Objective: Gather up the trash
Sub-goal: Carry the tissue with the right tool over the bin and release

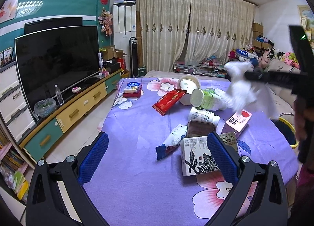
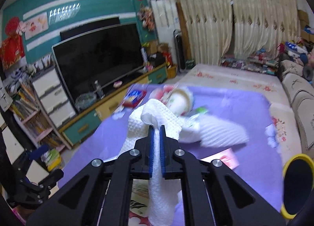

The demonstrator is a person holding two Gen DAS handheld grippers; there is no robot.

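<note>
My right gripper (image 2: 156, 128) is shut on a white paper towel (image 2: 155, 116) and holds it in the air above the purple flowered tablecloth (image 2: 245, 104). The same towel (image 1: 241, 86) and right gripper show at the right of the left wrist view. My left gripper (image 1: 157, 141) is open and empty, low over the cloth. Its right finger (image 1: 221, 155) is in front of a white box with black flowers (image 1: 196, 155). Trash lies ahead: a red wrapper (image 1: 168, 100), a paper cup (image 1: 188, 88), a green-white bottle (image 1: 208, 99), a white pill bottle (image 1: 204, 116), a pink carton (image 1: 238, 123), a white tube (image 1: 172, 141).
A yellow-rimmed black bin (image 2: 296, 184) stands at the table's right edge, also seen in the left wrist view (image 1: 288, 131). A red and blue box (image 1: 133, 89) lies at the far left of the cloth. A TV (image 1: 57, 65) on a cabinet is left, a sofa (image 2: 300, 104) right.
</note>
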